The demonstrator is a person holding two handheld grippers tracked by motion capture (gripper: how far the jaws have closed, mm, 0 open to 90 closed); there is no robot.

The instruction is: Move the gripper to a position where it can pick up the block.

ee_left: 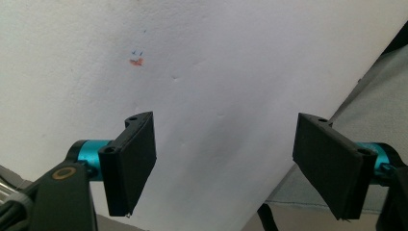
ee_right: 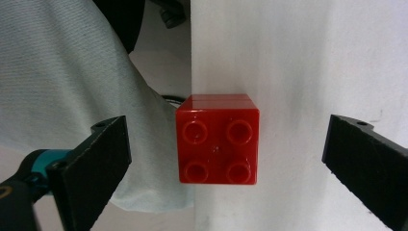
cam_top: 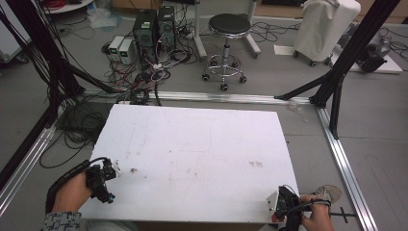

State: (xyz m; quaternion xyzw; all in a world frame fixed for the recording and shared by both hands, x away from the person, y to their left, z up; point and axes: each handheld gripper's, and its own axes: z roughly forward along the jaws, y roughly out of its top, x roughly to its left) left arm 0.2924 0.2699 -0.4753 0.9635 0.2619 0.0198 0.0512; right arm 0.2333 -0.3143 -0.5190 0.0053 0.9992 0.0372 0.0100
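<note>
Room: lab floor with a cable mess and computer towers [cam_top: 153, 26] upper left of the high view, black stool [cam_top: 228, 29] top centre.
Table: big white table [cam_top: 192, 144] mid-frame, pretty much bare, a few faint stains.
Left gripper: left gripper [cam_top: 107, 179] sits lower left over the table's edge; jaws spread wide in its own view [ee_left: 223, 163], nothing between them, just white surface and a tiny orange-blue mark [ee_left: 136, 60].
Right gripper: right gripper [cam_top: 283, 204] lower right at the table's corner; jaws wide apart [ee_right: 226, 163], straddling the brick, not touching it.
Brick: red brick [ee_right: 217, 139], four studs up, centre of the right gripper view, right at the table's edge.
Progress: looks like barely started, I'd say. Brick lined up but not grabbed; closing and lifting are left.
</note>
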